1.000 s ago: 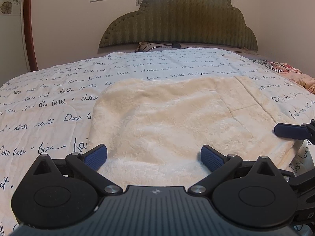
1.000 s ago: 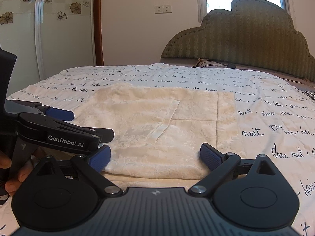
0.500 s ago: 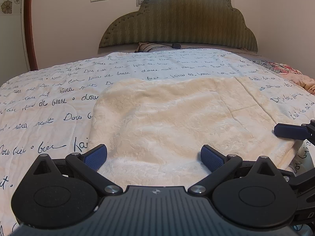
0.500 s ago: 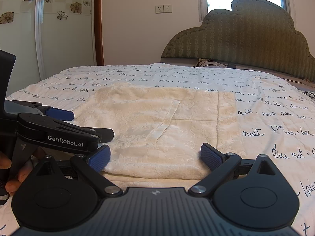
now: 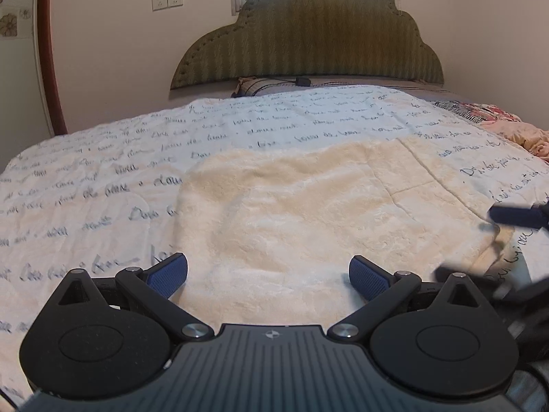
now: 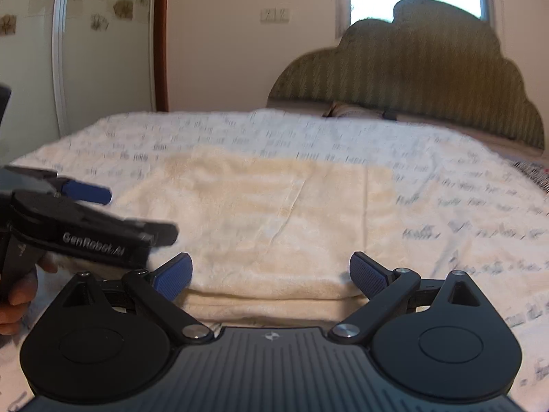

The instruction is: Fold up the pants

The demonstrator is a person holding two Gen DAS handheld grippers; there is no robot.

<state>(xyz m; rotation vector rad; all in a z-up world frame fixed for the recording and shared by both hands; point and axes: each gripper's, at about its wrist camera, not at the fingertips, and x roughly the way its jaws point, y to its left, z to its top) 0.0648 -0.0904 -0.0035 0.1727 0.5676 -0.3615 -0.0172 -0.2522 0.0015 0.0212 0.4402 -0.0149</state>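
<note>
- Pants (image 5: 308, 213), one, cream, plush: we see them lying flat on the bed (image 5: 103, 178), already doubled, long axis apparently crosswise.
- Left hand-held gripper (image 5: 268, 271), one: jaws apart over the near edge.
- Right hand-held gripper (image 6: 271, 269), one: jaws apart, just as near.
- Headboard (image 5: 308, 34), one.

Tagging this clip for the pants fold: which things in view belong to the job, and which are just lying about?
Job:
- cream pants, lying folded on the bed
- left tool, open
- right tool, open

Lying about:
- script-print bedspread
- green headboard
- pillow
- floral bedding
- wall sockets
</note>
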